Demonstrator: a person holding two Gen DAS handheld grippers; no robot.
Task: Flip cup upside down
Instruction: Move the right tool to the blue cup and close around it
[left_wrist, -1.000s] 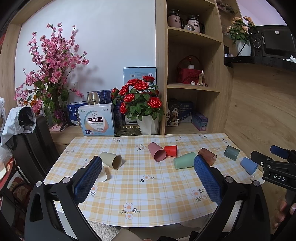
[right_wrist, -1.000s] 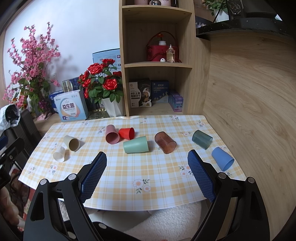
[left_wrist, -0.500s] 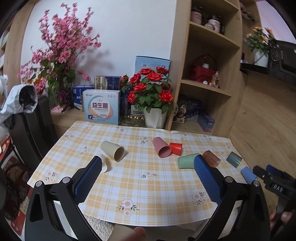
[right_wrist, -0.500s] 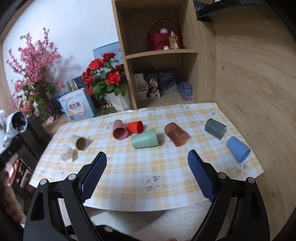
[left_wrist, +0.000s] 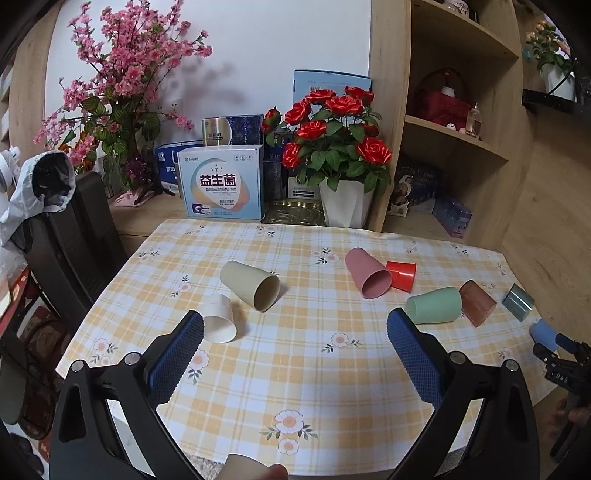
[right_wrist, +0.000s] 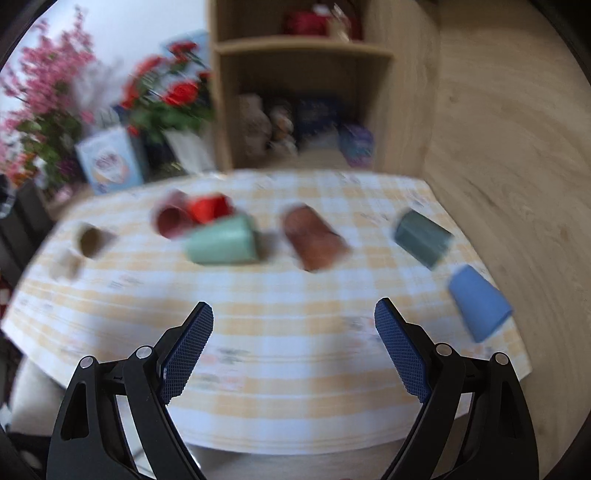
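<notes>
Several cups lie on their sides on the checked tablecloth (left_wrist: 295, 369): a white cup (left_wrist: 219, 318), beige cup (left_wrist: 251, 284), pink cup (left_wrist: 367, 272), red cup (left_wrist: 402, 275), green cup (left_wrist: 436, 305), brown cup (left_wrist: 477, 302), grey cup (left_wrist: 518, 302) and blue cup (left_wrist: 543, 330). My left gripper (left_wrist: 295, 325) is open and empty above the near table edge. My right gripper (right_wrist: 293, 317) is open and empty; its view is blurred and shows the green cup (right_wrist: 221, 242), brown cup (right_wrist: 314, 238), grey cup (right_wrist: 423, 236) and blue cup (right_wrist: 478, 302).
A rose pot (left_wrist: 345, 206), boxes (left_wrist: 221, 184) and pink blossoms (left_wrist: 118, 92) stand behind the table. A wooden shelf unit (left_wrist: 454, 110) is at the back right. A black chair (left_wrist: 70, 236) stands at the left. The right gripper's tip (left_wrist: 561, 363) shows at far right.
Both grippers have moved forward and tilted down toward the table; the cups appear larger. The right view is now motion-blurred. No cup has moved.
</notes>
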